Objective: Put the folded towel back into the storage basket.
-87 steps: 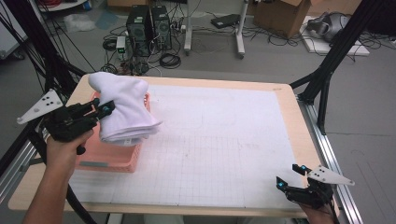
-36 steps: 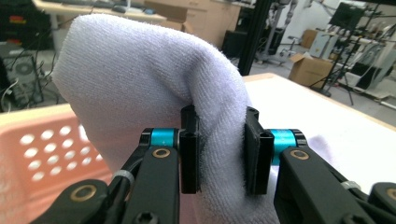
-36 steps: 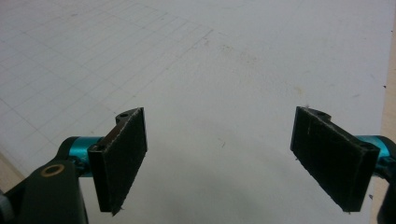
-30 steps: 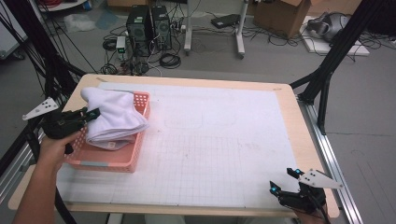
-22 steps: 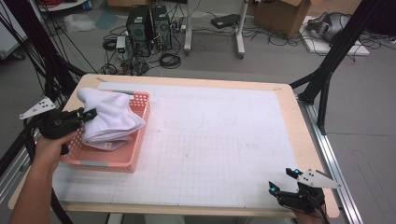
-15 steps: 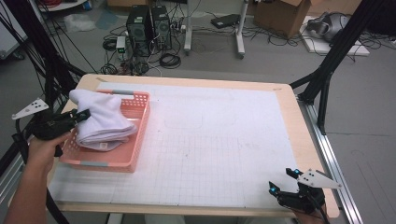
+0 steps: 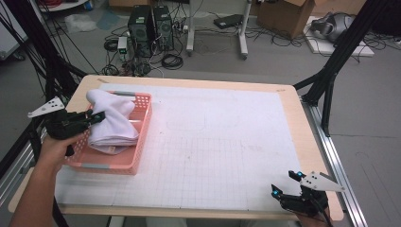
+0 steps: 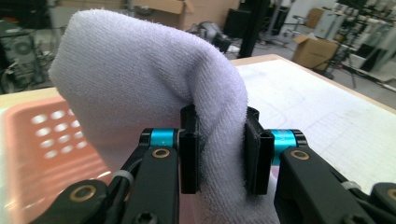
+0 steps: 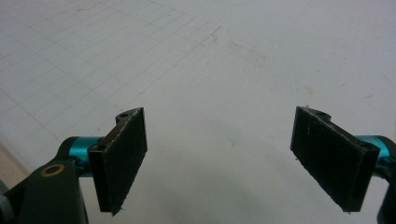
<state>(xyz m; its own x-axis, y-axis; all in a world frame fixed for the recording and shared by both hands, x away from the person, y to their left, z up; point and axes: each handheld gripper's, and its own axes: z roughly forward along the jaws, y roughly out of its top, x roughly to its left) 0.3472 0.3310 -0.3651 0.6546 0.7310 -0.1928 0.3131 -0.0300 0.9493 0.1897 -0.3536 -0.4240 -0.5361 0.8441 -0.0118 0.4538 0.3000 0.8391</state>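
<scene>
The white towel [image 7: 112, 124] lies folded in the pink basket [image 7: 138, 142] at the left of the high view, just left of centre height. Its long axis runs from the upper left of the frame down toward the lower right, roughly along the basket's length. Its upper end bunches up and rises above the basket's rim, while its lower end rests flat on the basket's floor. The basket stands on the white gridded mat [image 7: 213, 146] that covers the bench [image 7: 302, 123], near the bench's left edge, with its long side running toward the top of the frame.

The left tool [image 7: 97, 117] reaches in from the left edge of the high view, lying level with its tips pointing right, and it meets the towel at the raised upper end. In the left gripper view the towel [image 8: 140, 79] rises as a rounded hump above the left tool [image 8: 219, 149], and a thick fold of it sits pinched between the two black jaws, which stand narrow and press into the cloth on both sides. The orange-pink perforated wall of the basket [image 8: 51, 140] shows at the left of that view, behind the cloth.

The right tool [image 7: 286, 185] sits at the lower right of the high view, at the near corner of the mat, well apart from the basket. In the right gripper view its jaws stand wide, with bare mat [image 9: 210, 70] between them.
</scene>
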